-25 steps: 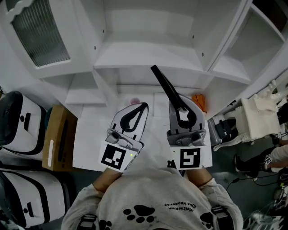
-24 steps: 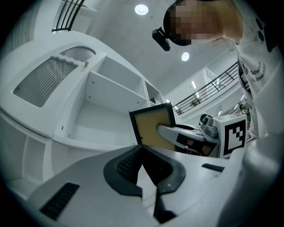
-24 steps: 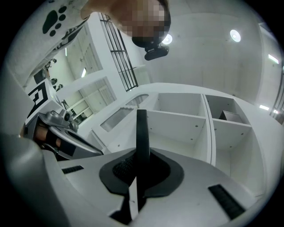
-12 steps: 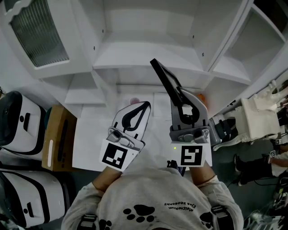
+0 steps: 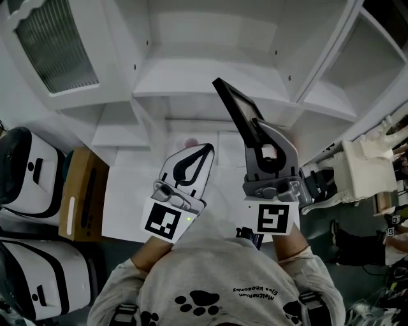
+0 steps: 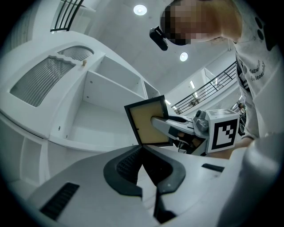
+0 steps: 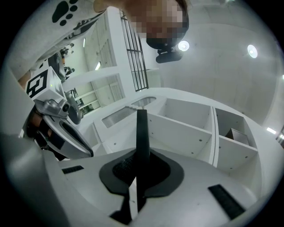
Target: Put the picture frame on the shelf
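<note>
White shelf (image 5: pixel 210 86), frame (image 5: pixel 236 107) held up before it.
Right tool (image 5: pixel 260 135) clamps frame by its edge, angled shelfward, likely for placing; left tool (image 5: pixel 205 149) closed, empty, spare.

cardboard box (image 5: pixel 81 200): far left | white cases (image 5: pixel 29 172): just left of box | white machine (image 5: pixel 368 169): far right

Bright ceiling lamps (image 6: pixel 140 9) glare; fisheye edges darken and bend.
</note>
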`<state>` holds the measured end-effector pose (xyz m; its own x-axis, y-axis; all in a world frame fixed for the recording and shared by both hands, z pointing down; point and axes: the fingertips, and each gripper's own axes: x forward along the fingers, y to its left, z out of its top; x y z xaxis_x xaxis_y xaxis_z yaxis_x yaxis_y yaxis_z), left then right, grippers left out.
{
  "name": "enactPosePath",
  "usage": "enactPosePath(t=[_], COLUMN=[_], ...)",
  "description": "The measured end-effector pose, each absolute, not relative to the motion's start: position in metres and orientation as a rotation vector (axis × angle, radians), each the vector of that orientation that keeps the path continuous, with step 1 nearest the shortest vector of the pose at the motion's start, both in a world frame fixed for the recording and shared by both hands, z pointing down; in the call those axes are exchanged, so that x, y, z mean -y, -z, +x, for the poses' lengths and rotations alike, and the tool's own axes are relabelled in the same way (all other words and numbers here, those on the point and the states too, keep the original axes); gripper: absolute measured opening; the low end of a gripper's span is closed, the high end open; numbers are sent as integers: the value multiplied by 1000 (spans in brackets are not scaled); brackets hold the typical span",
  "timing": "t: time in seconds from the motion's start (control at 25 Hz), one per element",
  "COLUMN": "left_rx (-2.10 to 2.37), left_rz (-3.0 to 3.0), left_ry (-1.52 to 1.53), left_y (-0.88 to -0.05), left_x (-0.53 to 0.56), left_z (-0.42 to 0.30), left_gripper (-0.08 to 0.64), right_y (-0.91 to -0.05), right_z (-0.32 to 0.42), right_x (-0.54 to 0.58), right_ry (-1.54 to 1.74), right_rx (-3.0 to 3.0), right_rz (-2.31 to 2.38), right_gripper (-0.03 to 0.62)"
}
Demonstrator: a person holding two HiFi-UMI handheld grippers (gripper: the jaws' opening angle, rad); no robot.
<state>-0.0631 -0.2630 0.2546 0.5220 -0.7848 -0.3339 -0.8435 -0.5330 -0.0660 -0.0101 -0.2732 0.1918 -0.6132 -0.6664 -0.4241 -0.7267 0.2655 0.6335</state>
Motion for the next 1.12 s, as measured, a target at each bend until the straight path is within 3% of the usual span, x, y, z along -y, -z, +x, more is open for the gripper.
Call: enactPosePath(t=[1.12], left_rx=[-1399], left_rz=[-2563], left_ry=[-385], left_y=[-262], left_x=[279], left_z=[-65], left_gripper=[20], right_y=[-201], right_z=[-44], right_x=[342], right_ry=[-1933], right_rx=[-2518], right_rz=[-1387], right_gripper=[51])
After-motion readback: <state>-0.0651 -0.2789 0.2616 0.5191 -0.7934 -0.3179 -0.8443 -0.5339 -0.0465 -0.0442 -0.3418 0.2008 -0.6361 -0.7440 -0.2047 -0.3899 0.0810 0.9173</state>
